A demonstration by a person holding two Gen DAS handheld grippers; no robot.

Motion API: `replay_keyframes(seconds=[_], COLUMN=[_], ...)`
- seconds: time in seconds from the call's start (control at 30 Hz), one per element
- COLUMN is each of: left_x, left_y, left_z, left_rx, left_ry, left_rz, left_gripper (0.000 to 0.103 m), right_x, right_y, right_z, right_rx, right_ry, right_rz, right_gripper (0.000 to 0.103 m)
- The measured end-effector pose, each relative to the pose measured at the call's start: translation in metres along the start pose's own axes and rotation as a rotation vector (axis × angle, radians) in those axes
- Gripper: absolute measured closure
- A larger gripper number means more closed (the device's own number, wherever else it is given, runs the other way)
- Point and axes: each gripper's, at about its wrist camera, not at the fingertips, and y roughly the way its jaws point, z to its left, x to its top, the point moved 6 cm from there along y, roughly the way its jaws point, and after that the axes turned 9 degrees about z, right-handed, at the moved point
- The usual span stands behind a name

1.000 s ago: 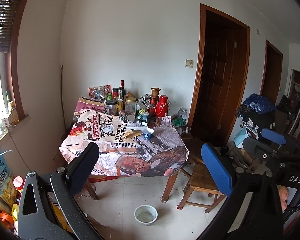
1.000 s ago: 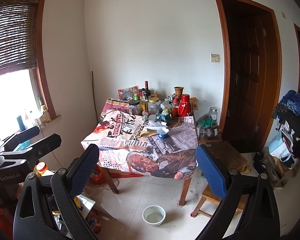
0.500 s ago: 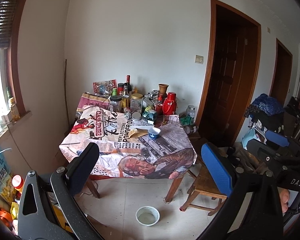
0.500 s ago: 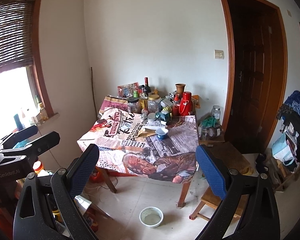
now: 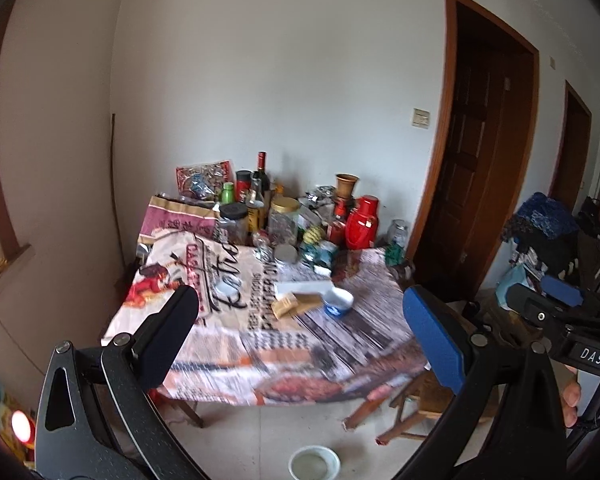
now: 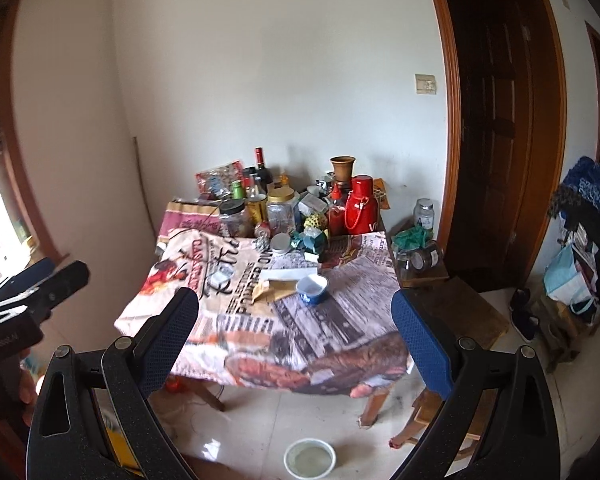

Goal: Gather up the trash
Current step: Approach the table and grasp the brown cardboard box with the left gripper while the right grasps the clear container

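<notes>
Left gripper (image 5: 300, 328): held in the air short of the table, fingers spread wide with nothing between them
Table (image 6: 380, 252): under a printed newspaper-style cloth, standing against the far wall
Far side of table: crowded with jars, bottles, a red flask (image 6: 360, 210) and a brown vase (image 6: 343, 169)
Trash: tan paper scraps (image 6: 274, 289) lying mid-table, touching a white strip of paper (image 6: 290, 273) on their far side
Blue bowl (image 6: 312, 287): just right of the scraps
Floor: a white bowl (image 6: 309, 458) near the table's front edge
Right gripper (image 6: 296, 328): also short of the table, fingers wide apart and empty
Right of table: a wooden stool (image 6: 456, 304), then a dark door (image 6: 496, 120)
</notes>
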Motion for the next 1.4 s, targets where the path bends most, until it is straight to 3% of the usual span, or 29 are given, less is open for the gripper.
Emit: replay_keyframes(seconds=[0.23, 0.4, 0.47, 0.73, 1.0, 1.13, 1.33, 1.4], left_x=[0.03, 0.032, 0.029, 0.01, -0.04, -0.059, -0.078, -0.08], left_y=[0.082, 0.143, 0.171, 0.274, 0.388, 0.432, 0.475, 0.483], left_z=[0.044, 0.056, 0.056, 0.049, 0.035, 0.037, 0.042, 0.044], left_rx=[0.049, 0.047, 0.051, 0.096, 0.124, 0.143, 0.214, 0.228], left_ry=[0.011, 0.01, 0.013, 0.009, -0.021, -0.06, -0.046, -0.045], left_rz=[0.061, 0.138, 0.195, 0.354, 0.58, 0.638, 0.661, 0.651], left_gripper=[0.0, 0.006, 0.012, 0.013, 0.013, 0.013, 0.018, 0.019], right_x=[0.021, 0.021, 0.021, 0.026, 0.025, 0.014, -0.008, -0.016], right_y=[0.063, 0.115, 0.136, 0.226, 0.312, 0.353, 0.401, 0.414], right_z=[0.001, -0.005, -0.012, -0.042, -0.07, -0.078, -0.082, -0.082], right_rx=[-0.065, -0.112, -0.115, -0.051, -0.002, 0.034, 0.113, 0.147], right_ry=[0.056, 0.056, 0.063, 0.078, 0.057, 0.045, 0.097, 0.125], right_rz=[0.07, 0.164, 0.201, 0.355, 0.508, 0.584, 0.691, 0.732], right_gripper=[0.007, 0.007, 0.007, 0.007, 0.007, 0.008, 0.017, 0.031])
